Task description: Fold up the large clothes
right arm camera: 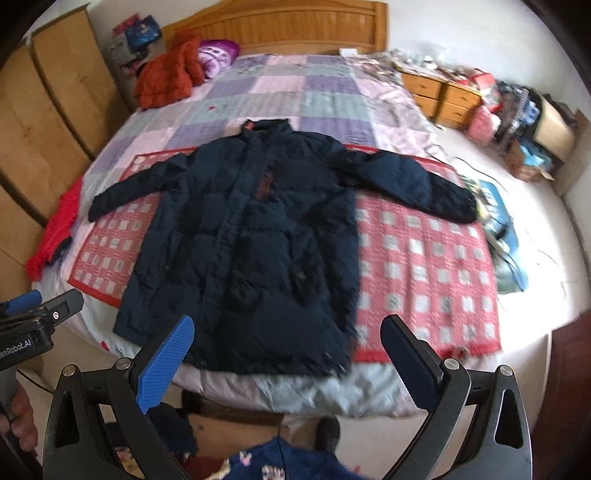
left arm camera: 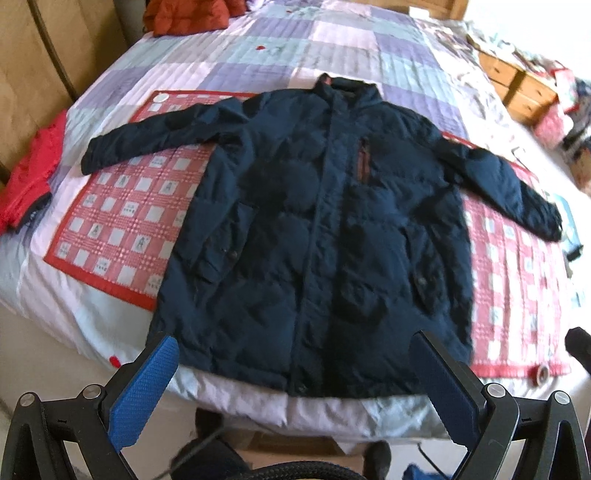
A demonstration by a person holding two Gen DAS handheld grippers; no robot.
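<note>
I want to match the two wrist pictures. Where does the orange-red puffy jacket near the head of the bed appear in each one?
Left wrist view: the orange-red puffy jacket lies at the top edge, left of centre, partly cut off by the frame.
Right wrist view: the same jacket sits in the upper left, whole, just before the wooden headboard.
Shared landmark: the navy coat, spread flat on the bed, collar pointing away.

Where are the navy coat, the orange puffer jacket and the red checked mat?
navy coat [right arm camera: 258, 236], right wrist view, chest.
orange puffer jacket [right arm camera: 166, 77], right wrist view, middle.
red checked mat [right arm camera: 424, 266], right wrist view, bare right half.
</note>
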